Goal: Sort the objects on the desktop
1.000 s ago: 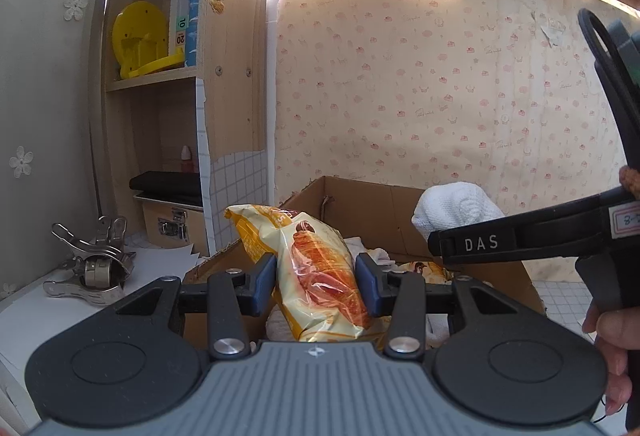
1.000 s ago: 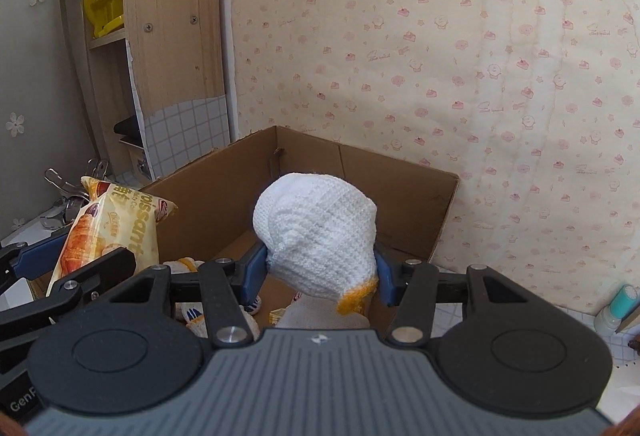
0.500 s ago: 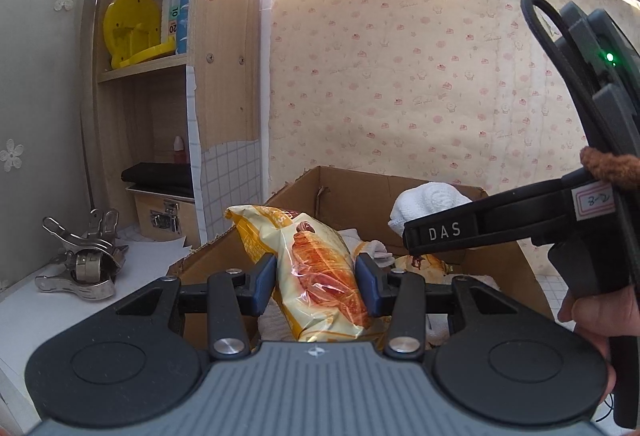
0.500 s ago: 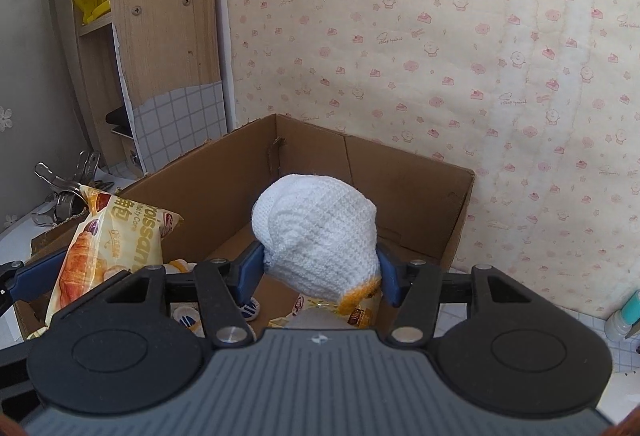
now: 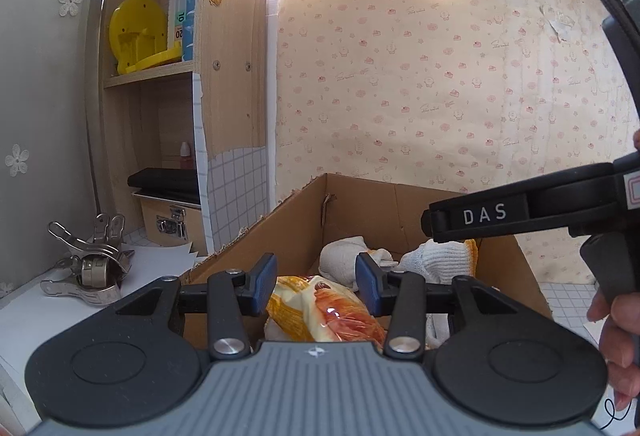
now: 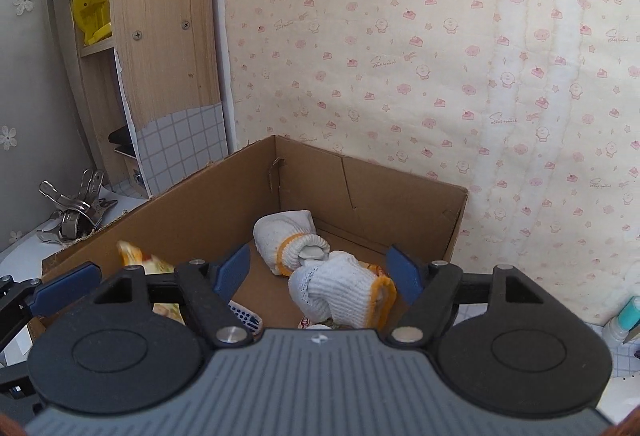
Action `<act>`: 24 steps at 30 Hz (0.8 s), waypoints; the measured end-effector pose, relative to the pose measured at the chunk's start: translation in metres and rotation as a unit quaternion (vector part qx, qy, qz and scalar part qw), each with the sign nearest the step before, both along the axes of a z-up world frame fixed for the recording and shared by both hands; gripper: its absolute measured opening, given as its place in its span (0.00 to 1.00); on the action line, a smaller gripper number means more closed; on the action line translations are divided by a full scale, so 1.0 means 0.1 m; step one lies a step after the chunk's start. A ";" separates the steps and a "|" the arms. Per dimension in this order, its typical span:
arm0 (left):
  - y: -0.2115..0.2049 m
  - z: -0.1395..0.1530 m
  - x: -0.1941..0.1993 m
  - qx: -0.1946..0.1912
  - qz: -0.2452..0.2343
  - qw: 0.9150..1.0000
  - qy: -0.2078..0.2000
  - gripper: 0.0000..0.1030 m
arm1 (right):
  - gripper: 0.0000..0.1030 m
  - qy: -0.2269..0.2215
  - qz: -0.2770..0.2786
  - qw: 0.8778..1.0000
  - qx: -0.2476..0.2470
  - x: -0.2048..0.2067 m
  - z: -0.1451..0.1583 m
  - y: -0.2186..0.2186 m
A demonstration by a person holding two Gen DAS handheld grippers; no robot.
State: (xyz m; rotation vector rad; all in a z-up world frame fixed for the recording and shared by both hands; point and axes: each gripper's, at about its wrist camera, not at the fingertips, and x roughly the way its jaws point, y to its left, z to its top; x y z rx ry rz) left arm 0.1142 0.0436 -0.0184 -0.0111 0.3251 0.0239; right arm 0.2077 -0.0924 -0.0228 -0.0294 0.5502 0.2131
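Rolled white knitted glove bundle with orange cuff [image 6: 340, 292], lying on the floor of the open brown cardboard box [image 6: 380, 195], just ahead of and below the right gripper [image 6: 318, 270]. Its long axis runs across the fingers, cuff to the right. The jaws have just been opening and stand spread, with the bundle between them in view but neither pad touching it. The right hand is the nearer. A second glove bundle [image 6: 284, 232] touches it on the far side. The left gripper [image 5: 316, 282] frames a yellow croissant packet [image 5: 332, 316] low in the box; whether its pads press on it cannot be told. Steel clips [image 5: 92, 264] rest on the white desktop [image 5: 36, 312], beside a wooden shelf unit [image 5: 232, 55] and pink-patterned wallpaper [image 6: 440, 55]
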 end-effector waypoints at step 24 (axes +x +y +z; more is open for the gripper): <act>-0.15 0.24 -0.50 0.000 -0.017 1.000 0.006 0.93 | 0.91 -0.062 -0.057 0.996 0.004 -1.16 0.31 -0.50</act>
